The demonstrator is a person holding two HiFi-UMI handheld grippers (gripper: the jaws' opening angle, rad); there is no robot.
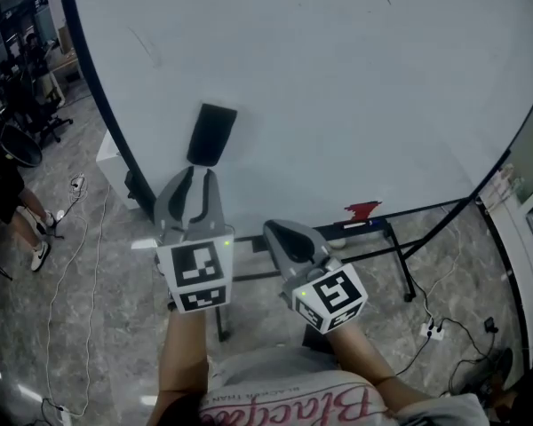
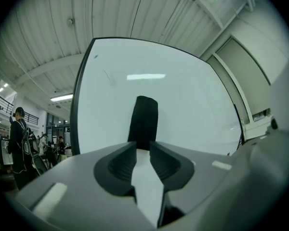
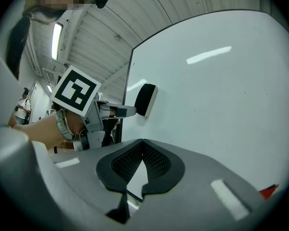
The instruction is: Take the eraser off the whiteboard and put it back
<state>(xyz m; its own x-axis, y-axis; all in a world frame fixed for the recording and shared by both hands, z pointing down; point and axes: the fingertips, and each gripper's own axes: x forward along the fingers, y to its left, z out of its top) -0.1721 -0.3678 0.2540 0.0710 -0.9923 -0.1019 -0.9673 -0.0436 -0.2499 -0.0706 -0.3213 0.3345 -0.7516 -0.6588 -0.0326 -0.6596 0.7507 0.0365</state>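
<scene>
A black eraser [image 1: 211,134] sticks upright on the whiteboard [image 1: 355,87]. My left gripper [image 1: 200,174] points at the board just below the eraser's lower end. In the left gripper view the eraser [image 2: 144,121] stands right behind the fingertips of the left gripper [image 2: 143,146], whose jaws leave a narrow gap with only white board showing in it. The right gripper view shows that gripper's fingers [image 3: 121,111] reaching up to the eraser [image 3: 145,99]. My right gripper [image 1: 281,231] hangs lower and to the right, short of the board, its pads [image 3: 154,160] closed together on nothing.
A red object [image 1: 362,209] lies on the board's tray at the lower right. The stand's dark legs [image 1: 400,256] spread over the marble floor. Cables and a power strip [image 1: 433,330] lie on the floor. A person [image 1: 13,198] stands at the far left near office chairs [image 1: 35,105].
</scene>
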